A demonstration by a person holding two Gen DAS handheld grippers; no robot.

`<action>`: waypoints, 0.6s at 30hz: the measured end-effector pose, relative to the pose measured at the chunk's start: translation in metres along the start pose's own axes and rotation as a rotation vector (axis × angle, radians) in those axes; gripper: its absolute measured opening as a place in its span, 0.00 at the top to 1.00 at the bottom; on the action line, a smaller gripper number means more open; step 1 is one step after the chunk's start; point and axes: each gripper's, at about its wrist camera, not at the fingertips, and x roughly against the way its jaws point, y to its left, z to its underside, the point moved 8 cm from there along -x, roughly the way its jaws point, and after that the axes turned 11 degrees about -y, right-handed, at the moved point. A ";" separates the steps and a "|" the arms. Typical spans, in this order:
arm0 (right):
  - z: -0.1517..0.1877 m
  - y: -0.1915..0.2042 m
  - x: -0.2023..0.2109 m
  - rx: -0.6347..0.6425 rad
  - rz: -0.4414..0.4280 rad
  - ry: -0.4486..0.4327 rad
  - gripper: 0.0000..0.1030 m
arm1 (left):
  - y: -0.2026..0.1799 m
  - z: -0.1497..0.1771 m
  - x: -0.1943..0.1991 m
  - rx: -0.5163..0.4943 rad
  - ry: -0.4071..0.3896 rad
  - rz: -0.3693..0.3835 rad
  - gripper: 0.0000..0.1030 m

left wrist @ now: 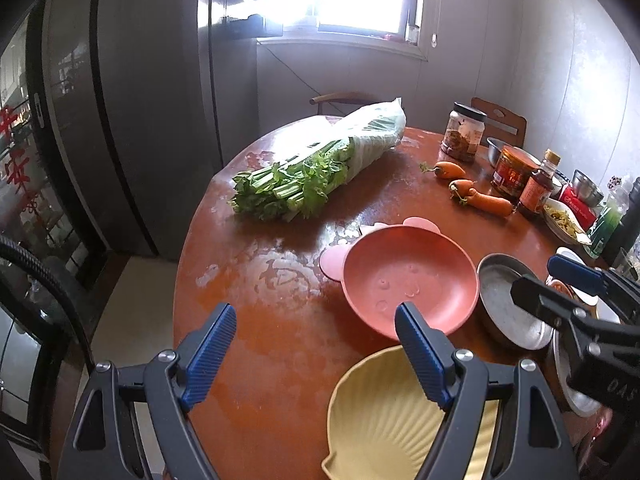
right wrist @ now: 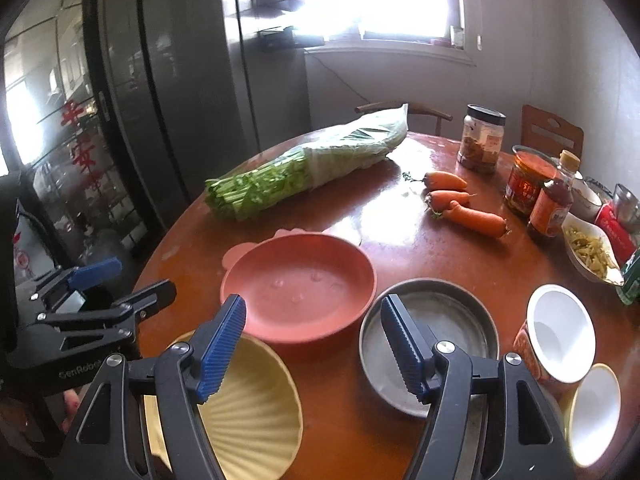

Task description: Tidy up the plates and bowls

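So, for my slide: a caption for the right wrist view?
Open right gripper above pink bowl, yellow shell plate and metal pan.

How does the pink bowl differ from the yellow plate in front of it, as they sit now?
The pink bowl is round with a smooth inside; the yellow plate is shell-shaped with radiating ribs. The pink bowl sits further in on the table, resting on a paler pink eared piece; the yellow plate sits at the near edge, under the gripper fingers. Beads of water show in the pink bowl, none in the yellow plate. Both are upright, empty and ungripped.
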 end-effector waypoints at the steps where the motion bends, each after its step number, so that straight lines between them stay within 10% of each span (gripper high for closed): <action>1: -0.002 -0.002 -0.003 -0.004 0.005 0.004 0.30 | 0.001 -0.001 -0.002 -0.003 0.002 -0.003 0.21; 18: -0.006 -0.022 -0.070 -0.018 0.077 0.097 0.30 | -0.008 -0.001 -0.041 -0.014 0.077 0.047 0.21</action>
